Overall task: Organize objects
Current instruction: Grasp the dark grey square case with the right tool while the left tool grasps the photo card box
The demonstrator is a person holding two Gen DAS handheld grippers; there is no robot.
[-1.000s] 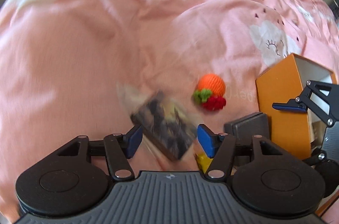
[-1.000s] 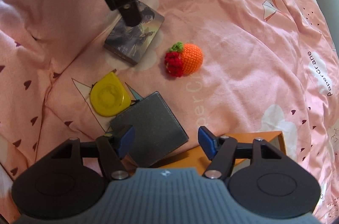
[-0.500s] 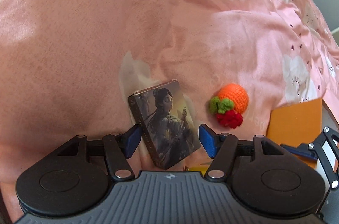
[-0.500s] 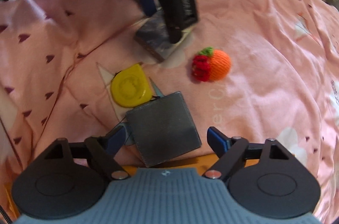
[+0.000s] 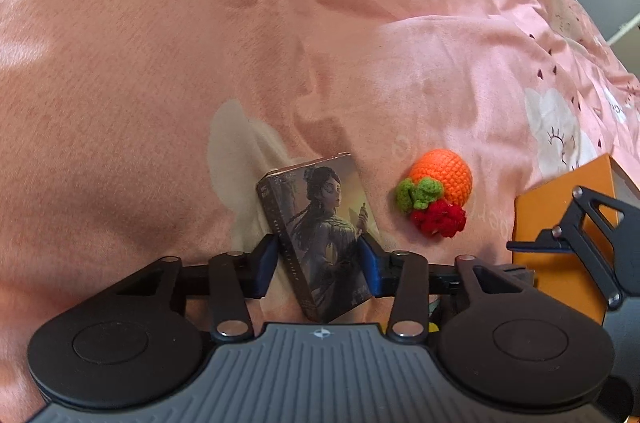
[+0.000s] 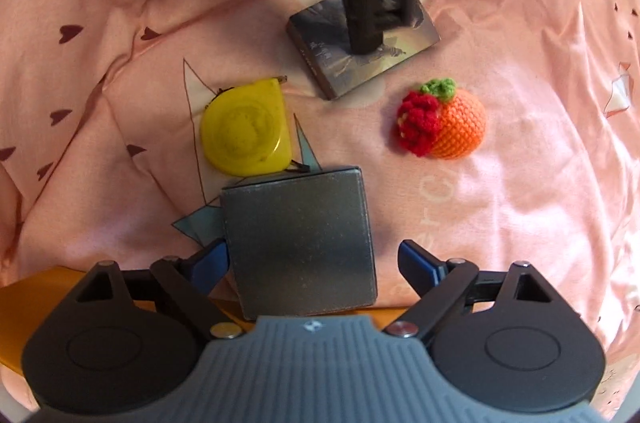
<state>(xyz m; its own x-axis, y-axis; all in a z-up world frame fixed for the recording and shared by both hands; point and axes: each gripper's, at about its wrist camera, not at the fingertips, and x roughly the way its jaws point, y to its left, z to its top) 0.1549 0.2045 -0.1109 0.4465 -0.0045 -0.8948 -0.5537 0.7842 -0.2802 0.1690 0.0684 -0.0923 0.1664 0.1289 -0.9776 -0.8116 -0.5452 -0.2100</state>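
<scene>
We see our left gripper [image 5: 318, 265] closing, pads against the sides of the illustrated card box [image 5: 324, 235] on the pink printed bedcover [image 5: 160, 63]. Our right gripper [image 6: 312, 263] is opening, straddling the flat grey square box [image 6: 300, 243] without gripping it.

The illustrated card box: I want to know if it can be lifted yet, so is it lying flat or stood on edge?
Lying flat. The illustrated card box rests face up on the pink bedding, between the closing left gripper pads.
</scene>
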